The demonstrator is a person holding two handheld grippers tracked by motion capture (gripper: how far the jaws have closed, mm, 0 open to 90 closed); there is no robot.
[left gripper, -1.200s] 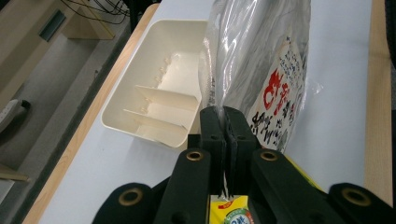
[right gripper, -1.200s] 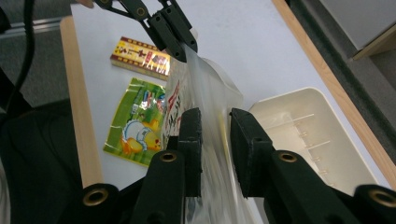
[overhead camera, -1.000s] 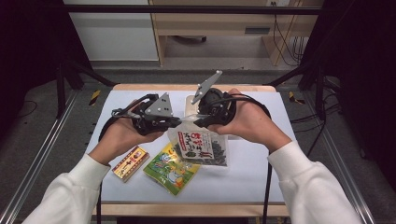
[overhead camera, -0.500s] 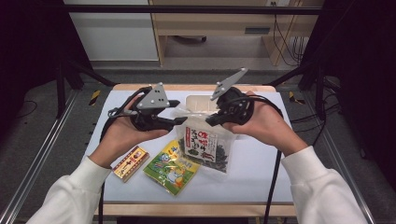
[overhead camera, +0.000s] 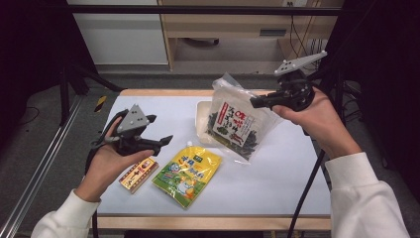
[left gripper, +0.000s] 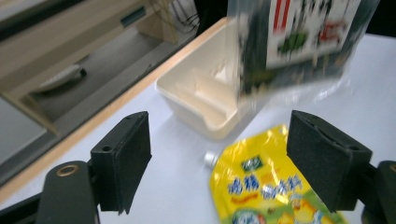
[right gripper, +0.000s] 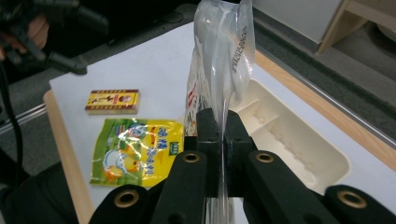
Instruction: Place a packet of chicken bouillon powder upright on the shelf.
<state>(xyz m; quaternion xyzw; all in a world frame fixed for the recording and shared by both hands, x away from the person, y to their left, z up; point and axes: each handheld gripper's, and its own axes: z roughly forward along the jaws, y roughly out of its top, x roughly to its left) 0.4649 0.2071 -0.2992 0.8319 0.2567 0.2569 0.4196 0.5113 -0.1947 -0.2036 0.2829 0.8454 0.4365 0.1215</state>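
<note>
My right gripper (overhead camera: 255, 103) is shut on the clear edge of a seaweed bag (overhead camera: 236, 121), which hangs lifted above the table, partly over a cream tray (overhead camera: 203, 113). In the right gripper view the jaws pinch the bag's plastic (right gripper: 223, 70) with the tray (right gripper: 299, 149) behind. My left gripper (overhead camera: 166, 140) is open and holds nothing, low at the left of the table. Between its jaws in the left gripper view lie the yellow pouch (left gripper: 261, 186), the tray (left gripper: 196, 100) and the hanging bag (left gripper: 299, 37). The yellow pouch (overhead camera: 187, 168) lies flat at the table's front.
A small red and yellow box (overhead camera: 138, 173) lies at the front left next to the pouch; it also shows in the right gripper view as the box (right gripper: 113, 101). The white table (overhead camera: 277, 173) has a wooden far edge. A metal rail (overhead camera: 44, 163) runs along the left.
The right gripper has lifted the seaweed bag up and to the right, off the table. The left gripper let go, opened and drew back to the left and lower.
</note>
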